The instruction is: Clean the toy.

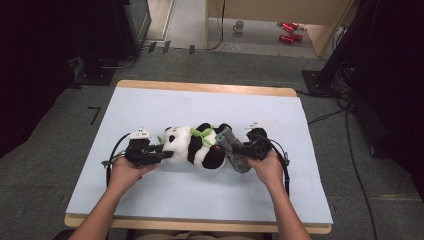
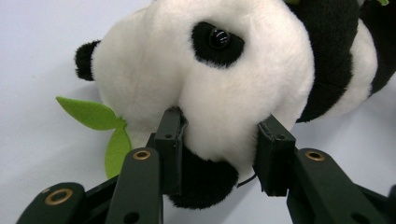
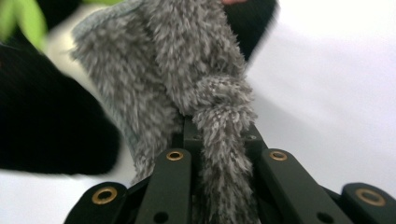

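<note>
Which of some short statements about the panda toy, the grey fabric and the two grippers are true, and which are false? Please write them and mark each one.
1. The left gripper has its jaws on the snout of the plush panda. True.
2. The right gripper is open and holds nothing. False: its jaws are shut on the grey fuzzy fabric.
3. The panda stands upright on the table. False: it lies on its side.
4. A green felt leaf lies beside the panda's head. True.
5. The grey fabric is at the panda's head end. False: it is at the opposite end, by the right gripper.
</note>
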Action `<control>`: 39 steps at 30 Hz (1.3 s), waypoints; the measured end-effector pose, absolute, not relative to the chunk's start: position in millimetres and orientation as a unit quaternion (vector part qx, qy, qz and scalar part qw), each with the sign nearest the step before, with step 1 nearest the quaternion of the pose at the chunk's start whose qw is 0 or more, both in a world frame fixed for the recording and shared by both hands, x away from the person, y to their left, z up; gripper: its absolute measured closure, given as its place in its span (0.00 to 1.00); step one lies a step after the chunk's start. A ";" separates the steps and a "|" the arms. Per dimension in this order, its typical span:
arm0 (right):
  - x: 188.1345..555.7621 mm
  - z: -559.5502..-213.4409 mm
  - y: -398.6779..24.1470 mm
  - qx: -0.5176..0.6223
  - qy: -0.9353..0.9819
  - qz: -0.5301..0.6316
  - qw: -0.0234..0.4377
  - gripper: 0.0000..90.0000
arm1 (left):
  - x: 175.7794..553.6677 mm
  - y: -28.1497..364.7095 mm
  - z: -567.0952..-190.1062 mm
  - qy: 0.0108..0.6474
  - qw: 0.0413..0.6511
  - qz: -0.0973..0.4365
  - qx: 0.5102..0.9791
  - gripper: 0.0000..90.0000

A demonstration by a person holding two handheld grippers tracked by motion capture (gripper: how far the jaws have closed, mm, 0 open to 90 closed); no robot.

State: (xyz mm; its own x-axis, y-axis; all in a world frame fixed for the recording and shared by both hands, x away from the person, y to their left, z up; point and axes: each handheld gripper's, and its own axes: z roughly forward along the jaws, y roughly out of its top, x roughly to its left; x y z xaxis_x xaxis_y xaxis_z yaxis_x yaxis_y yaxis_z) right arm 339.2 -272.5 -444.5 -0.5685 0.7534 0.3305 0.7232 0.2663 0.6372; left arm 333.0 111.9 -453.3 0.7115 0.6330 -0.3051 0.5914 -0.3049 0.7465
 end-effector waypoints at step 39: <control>373.4 -393.6 -196.4 0.399 0.834 0.377 0.056 0.88 | 321.6 105.8 -456.1 0.394 0.429 0.050 0.811 0.67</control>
State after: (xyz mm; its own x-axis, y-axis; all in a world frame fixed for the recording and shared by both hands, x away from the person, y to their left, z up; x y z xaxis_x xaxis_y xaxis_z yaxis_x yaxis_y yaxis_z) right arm 373.4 -196.4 -393.6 -0.6750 0.7078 0.2083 0.6239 0.3969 0.6732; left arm 321.6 105.8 -456.1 0.6845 0.6819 -0.2579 0.5968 -0.3210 0.7354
